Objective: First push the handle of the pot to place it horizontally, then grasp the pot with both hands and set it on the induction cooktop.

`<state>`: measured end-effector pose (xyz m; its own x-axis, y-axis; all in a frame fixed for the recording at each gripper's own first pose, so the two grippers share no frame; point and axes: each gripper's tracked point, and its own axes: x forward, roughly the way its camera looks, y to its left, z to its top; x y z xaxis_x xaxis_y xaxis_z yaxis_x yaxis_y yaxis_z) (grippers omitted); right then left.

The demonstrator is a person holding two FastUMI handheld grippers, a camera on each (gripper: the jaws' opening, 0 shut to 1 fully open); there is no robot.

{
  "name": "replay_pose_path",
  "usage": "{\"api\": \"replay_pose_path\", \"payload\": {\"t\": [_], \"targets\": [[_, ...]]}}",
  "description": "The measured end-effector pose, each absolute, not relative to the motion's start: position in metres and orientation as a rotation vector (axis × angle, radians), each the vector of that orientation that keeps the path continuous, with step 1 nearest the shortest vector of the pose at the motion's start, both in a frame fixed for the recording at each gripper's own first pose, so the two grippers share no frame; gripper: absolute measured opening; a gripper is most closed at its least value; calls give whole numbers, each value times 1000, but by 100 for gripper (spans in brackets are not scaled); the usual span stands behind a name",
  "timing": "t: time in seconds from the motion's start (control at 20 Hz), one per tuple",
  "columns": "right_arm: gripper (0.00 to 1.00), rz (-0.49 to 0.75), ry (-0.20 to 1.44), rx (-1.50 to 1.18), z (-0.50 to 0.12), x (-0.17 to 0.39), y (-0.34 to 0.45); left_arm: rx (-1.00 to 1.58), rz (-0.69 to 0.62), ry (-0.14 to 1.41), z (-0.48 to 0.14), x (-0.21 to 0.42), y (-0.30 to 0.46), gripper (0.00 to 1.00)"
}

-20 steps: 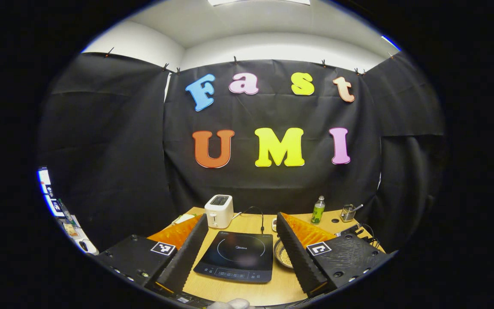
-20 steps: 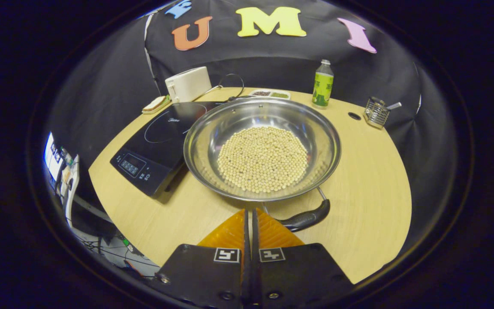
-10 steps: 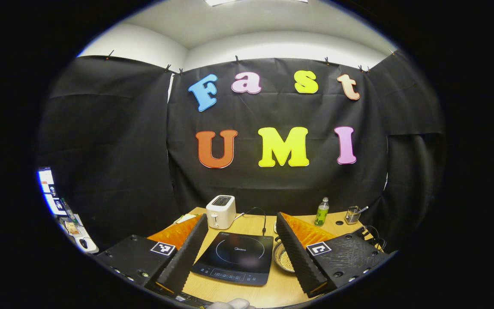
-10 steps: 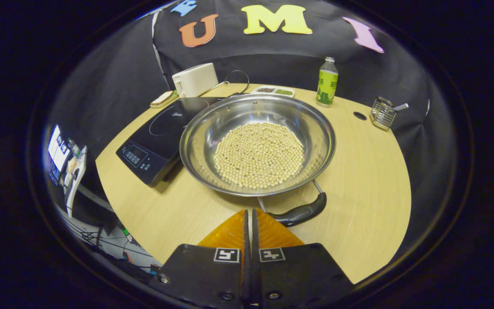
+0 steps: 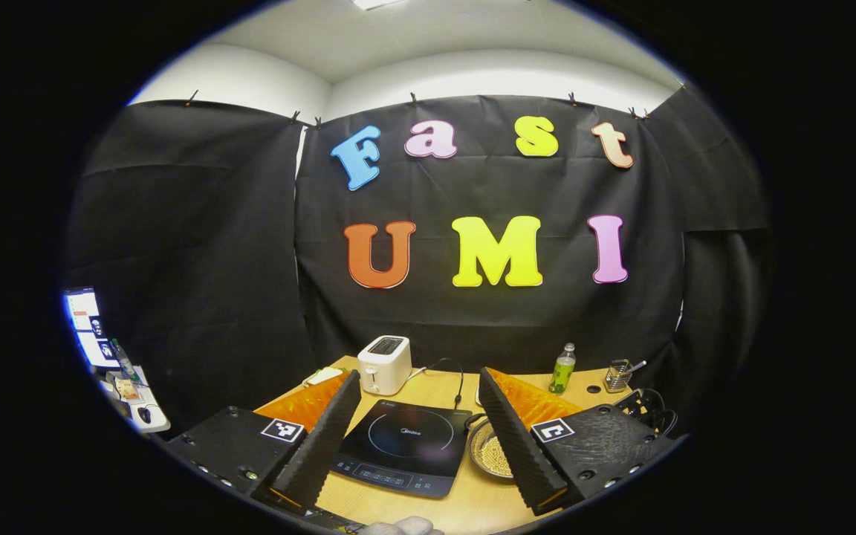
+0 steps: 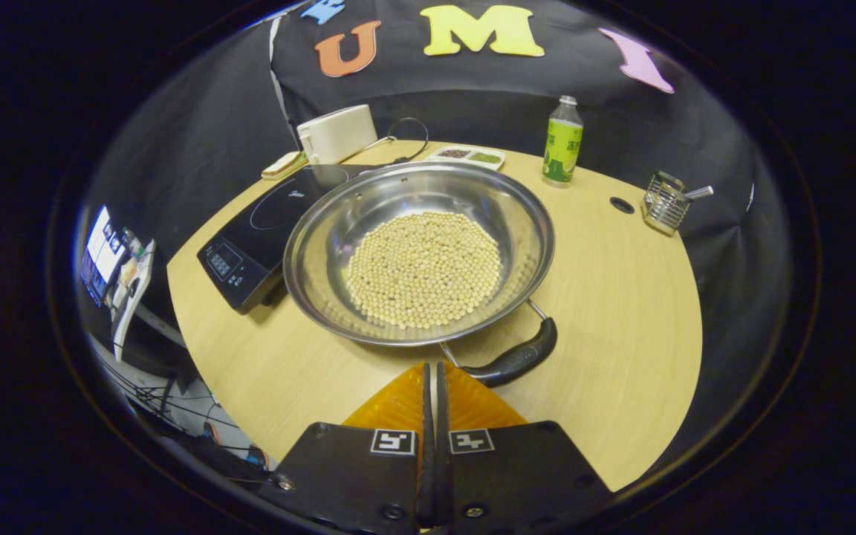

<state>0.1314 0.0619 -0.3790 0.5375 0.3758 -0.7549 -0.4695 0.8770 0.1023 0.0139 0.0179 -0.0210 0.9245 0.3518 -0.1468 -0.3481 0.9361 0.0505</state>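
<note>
I have the right gripper point(image 6: 432, 371) pressed closed, its 2 fingers flat against each other with nothing between them, which suits a push better than a grasp: the closed tips make 1 blunt edge. Just ahead of those tips, slightly to their right, lies the pot's black handle point(image 6: 515, 360), angled up and away to the right. I judge the push that would bring it horizontal is not yet finished. The pot point(image 6: 419, 253), holding a bed of pale beans point(image 6: 423, 269), sits straight ahead on the table point(image 6: 621, 297), with the induction cooktop point(image 6: 261, 230) beside its left rim.

My left gripper point(image 5: 419, 431) is spread wide and held high, well back from the work. Between its fingers I see the cooktop, the pot by the right finger. I read it as waiting for the 2-handed lift.
</note>
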Motion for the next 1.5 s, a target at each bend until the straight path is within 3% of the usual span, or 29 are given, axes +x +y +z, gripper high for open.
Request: {"api": "replay_pose_path", "payload": {"t": [0.05, 0.1, 0.8, 1.05, 1.1, 1.15, 1.4, 1.5], "targets": [[0, 505, 870, -122, -379, 136, 58, 25, 366, 157, -22, 17, 15, 84], [3, 509, 871, -130, -379, 140, 53, 24, 373, 158, -22, 19, 13, 95], [4, 508, 842, -187, -372, 201, -5, 20, 479, 176, -34, 21, -10, 95], [7, 488, 836, -199, -370, 218, -16, 28, 473, 180, -34, 26, -13, 95], [0, 486, 838, -195, -371, 217, -15, 31, 471, 181, -35, 26, -13, 95], [4, 479, 839, -195, -371, 217, -16, 31, 467, 184, -35, 25, -13, 95], [0, 413, 809, -189, -358, 211, -22, 27, 424, 191, -39, 33, -9, 95], [4, 386, 785, -188, -347, 205, -26, 32, 388, 191, -42, 38, -10, 95]]}}
